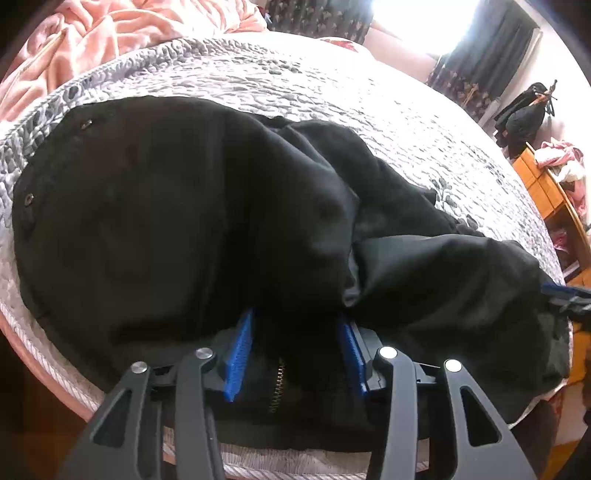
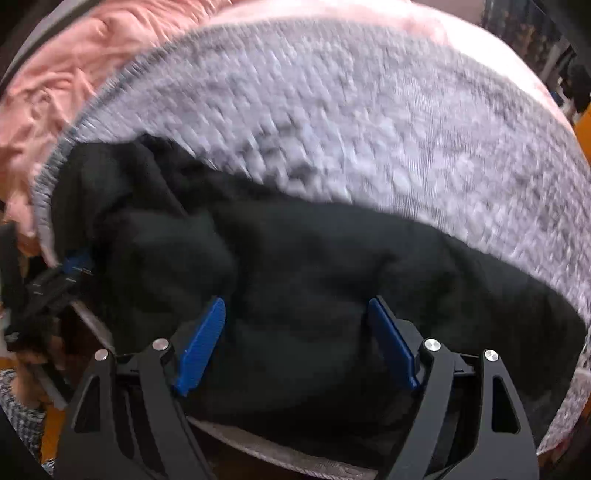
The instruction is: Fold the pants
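Black pants (image 1: 166, 221) lie crumpled on a quilted grey-white bedspread (image 1: 295, 81), the waist end near me and a leg trailing off to the right. My left gripper (image 1: 295, 317) stands over the waist, its blue pads (image 1: 240, 350) apart. The brass zipper (image 1: 279, 384) shows in the gap, and the cloth hides the pad tips. The right wrist view is blurred. There my right gripper (image 2: 295, 302) is wide open just above the black pants (image 2: 314, 258), its pads clear of the cloth. Each gripper shows at the edge of the other's view: the right gripper (image 1: 565, 295), the left gripper (image 2: 74, 266).
A pink blanket (image 1: 110, 29) is bunched at the far left of the bed, also in the right wrist view (image 2: 74, 74). A wooden cabinet (image 1: 546, 184) with clothes on it stands beyond the bed's right edge. The bed's near edge (image 1: 55, 354) runs just below the pants.
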Available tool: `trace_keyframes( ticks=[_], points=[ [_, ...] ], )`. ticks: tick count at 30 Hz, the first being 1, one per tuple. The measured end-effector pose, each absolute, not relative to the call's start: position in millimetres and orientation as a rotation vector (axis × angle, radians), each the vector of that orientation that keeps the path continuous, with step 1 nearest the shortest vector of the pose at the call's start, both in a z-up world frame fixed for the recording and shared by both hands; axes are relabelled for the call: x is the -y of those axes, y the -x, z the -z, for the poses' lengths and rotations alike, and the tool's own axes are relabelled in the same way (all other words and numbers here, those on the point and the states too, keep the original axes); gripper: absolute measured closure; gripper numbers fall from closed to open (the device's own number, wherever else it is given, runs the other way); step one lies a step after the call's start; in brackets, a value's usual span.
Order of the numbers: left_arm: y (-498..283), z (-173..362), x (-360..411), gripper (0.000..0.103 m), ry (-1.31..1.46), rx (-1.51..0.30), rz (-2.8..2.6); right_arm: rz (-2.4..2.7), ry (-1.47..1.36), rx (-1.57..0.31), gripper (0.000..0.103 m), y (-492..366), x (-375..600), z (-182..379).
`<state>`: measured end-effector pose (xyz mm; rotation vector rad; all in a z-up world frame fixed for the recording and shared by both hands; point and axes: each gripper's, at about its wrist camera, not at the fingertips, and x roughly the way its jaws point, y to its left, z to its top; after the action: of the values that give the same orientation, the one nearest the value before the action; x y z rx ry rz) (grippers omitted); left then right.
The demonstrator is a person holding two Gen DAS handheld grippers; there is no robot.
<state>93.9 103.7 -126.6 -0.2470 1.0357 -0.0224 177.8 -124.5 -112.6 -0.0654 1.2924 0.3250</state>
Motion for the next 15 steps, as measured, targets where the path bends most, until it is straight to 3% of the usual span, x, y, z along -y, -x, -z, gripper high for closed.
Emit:
trace_keyframes(
  ticks=[3,6,9,11,15],
  points=[
    [-92,134,-107,0.055,0.245,-1.031,0.028,-0.283,0.067,-1.378,0.022,-182,124,152],
    [-87,129,-110,0.055,0.270,-1.026,0.029,-0.280,0.168,-1.352,0.019,-175,114,156],
    [-75,112,-118,0.054,0.269,-0.968,0.024,-0.294,0.196,-1.348,0.021,-176,111,136],
    [-70,107,-120,0.046,0.225,-0.939,0.004,-0.349,0.188,-1.281,0.021,-178,107,106],
    [-75,121,-126,0.046,0.210,-0.971,-0.027,-0.483,0.151,-1.201,0.021,-198,79,70]
  ],
)
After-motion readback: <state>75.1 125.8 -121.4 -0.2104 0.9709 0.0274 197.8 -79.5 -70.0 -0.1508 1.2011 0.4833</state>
